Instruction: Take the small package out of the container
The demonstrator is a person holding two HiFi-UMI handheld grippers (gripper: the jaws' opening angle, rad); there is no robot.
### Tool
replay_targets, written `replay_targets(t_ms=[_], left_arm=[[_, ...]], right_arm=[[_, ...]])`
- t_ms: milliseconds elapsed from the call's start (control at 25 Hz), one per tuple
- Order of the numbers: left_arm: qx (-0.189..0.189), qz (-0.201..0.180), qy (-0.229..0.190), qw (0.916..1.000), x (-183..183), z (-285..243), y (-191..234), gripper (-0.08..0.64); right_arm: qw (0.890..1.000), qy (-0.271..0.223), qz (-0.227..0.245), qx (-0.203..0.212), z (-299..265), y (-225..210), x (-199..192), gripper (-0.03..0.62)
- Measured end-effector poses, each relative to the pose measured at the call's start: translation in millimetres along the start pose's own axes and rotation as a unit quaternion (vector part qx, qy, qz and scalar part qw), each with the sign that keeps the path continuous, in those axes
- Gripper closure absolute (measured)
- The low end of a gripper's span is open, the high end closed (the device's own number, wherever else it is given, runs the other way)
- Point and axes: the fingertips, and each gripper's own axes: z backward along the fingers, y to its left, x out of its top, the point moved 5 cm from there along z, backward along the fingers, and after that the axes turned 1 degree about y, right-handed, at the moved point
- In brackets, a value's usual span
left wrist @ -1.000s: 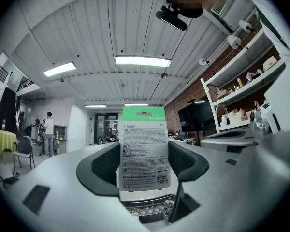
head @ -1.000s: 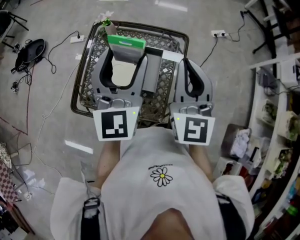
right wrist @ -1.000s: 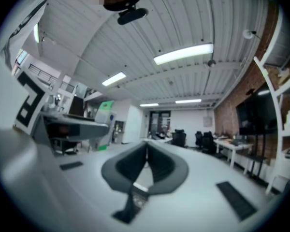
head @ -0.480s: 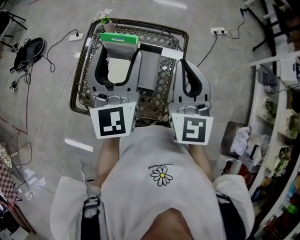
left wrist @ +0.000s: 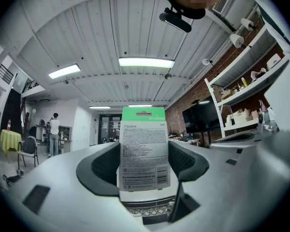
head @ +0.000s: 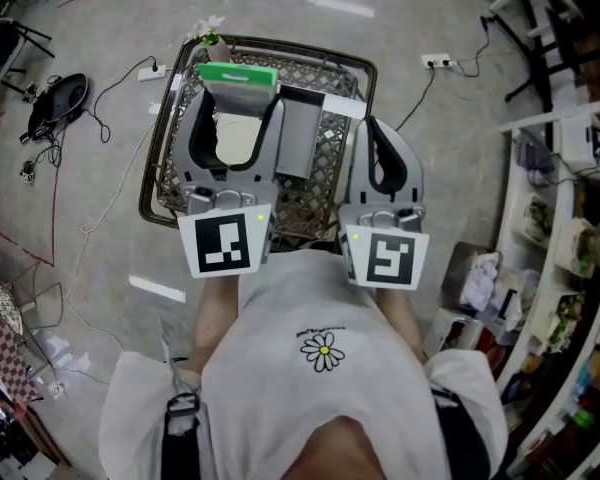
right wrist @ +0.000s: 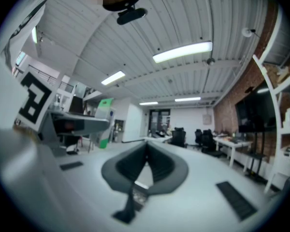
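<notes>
In the head view, my left gripper is shut on a small white package with a green top, held over a wire basket on the floor. The left gripper view shows the package upright between the pads, its printed back facing the camera, with the left gripper pointing toward the ceiling. My right gripper hovers over the basket's right rim. It is shut with nothing in it. A grey flat box lies in the basket beside the package.
Shelves with goods stand close on the right. A power strip and cables lie on the floor beyond the basket. A black bag and more cables are on the left. The person's torso fills the lower frame.
The left gripper has shifted slightly left and away with the package still in it. The right gripper has barely moved.
</notes>
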Motion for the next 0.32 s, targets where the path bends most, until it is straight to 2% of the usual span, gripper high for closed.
replay_targets(t_ms=[320], left_arm=[[0.002, -0.007, 0.001, 1.0, 0.4, -0.8, 1.9, 0.236]], right_arm=[[1.0, -0.001, 0.001, -0.001, 0.1, 0.3, -1.9, 0.561]])
